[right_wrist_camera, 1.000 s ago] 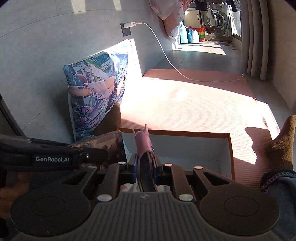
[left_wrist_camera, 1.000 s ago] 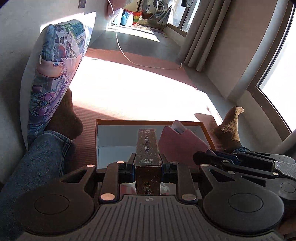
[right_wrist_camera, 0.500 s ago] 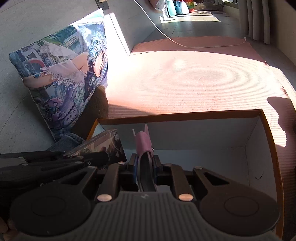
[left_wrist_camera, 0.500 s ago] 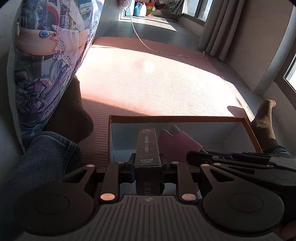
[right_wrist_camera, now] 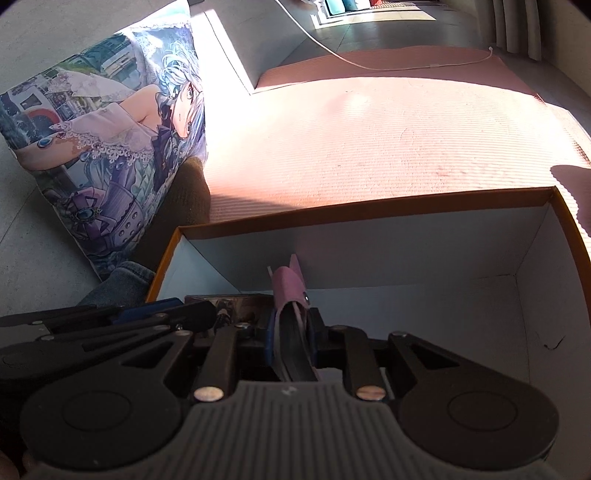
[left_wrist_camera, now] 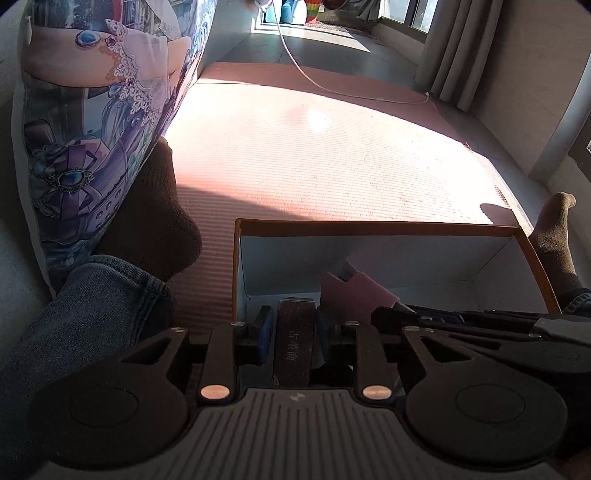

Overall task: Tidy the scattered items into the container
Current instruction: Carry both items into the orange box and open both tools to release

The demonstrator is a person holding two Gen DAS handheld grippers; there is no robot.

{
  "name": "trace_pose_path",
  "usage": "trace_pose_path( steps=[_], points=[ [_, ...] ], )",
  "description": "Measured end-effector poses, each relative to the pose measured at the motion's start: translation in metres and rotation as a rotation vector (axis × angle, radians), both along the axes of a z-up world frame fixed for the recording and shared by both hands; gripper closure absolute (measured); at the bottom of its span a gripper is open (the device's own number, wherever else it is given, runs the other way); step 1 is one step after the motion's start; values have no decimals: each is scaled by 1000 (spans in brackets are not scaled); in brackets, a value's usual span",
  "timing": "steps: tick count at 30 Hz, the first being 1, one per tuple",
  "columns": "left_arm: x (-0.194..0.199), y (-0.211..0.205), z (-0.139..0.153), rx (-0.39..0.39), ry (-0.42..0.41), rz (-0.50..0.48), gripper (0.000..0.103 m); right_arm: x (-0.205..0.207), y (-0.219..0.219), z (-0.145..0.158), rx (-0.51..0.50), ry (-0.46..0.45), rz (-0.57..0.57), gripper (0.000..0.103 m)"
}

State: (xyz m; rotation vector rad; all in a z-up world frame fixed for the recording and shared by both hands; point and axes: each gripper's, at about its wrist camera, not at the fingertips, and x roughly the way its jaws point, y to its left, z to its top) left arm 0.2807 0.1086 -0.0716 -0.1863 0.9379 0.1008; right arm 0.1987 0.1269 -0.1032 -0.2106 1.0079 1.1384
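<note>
Both grippers dip lower into the orange-rimmed box (right_wrist_camera: 369,214) now, the left gripper (left_wrist_camera: 293,328) spreading off its dark card box (left_wrist_camera: 293,343), the right gripper (right_wrist_camera: 291,332) still pinching the pink pouch (right_wrist_camera: 288,288) — drops underway!

Orange-rimmed white box (right_wrist_camera: 569,225), pink mat (right_wrist_camera: 388,140)

Ribbed pink floor mat (left_wrist_camera: 325,147), bright sun across its middle, near edge in shadow. Grey floor (right_wrist_camera: 373,35) beyond the mat, running to a sunlit doorway. Printed anime cushion (right_wrist_camera: 110,140) leans on the grey wall (right_wrist_camera: 55,33) at left. White cable (left_wrist_camera: 332,86) trails over the mat's far end. Beige curtains (left_wrist_camera: 461,48) hang at right beside a window frame (left_wrist_camera: 580,140). Coloured containers (left_wrist_camera: 295,9) stand far back, perhaps detergent bottles; too small to tell.
</note>
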Motion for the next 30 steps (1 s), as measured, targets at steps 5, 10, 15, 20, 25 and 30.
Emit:
trace_pose_path(
  steps=[5,10,15,20,25,30],
  points=[
    [-6,4,8,-14,-13,16,70,-3,-4,2,0,8,10,76],
    [-11,4,13,-7,-14,18,70,-5,-4,2,-9,39,17,75],
    [-20,6,16,-7,-15,42,70,-11,4,-5,-22,55,33,79],
    [-33,3,23,6,-34,46,70,-15,8,-15,-34,87,39,82],
    [-44,-4,27,20,-47,45,70,-23,-2,0,-28,2,55,77],
    [-57,-11,40,4,-78,31,70,-30,-18,24,-6,-109,74,74]
  ],
)
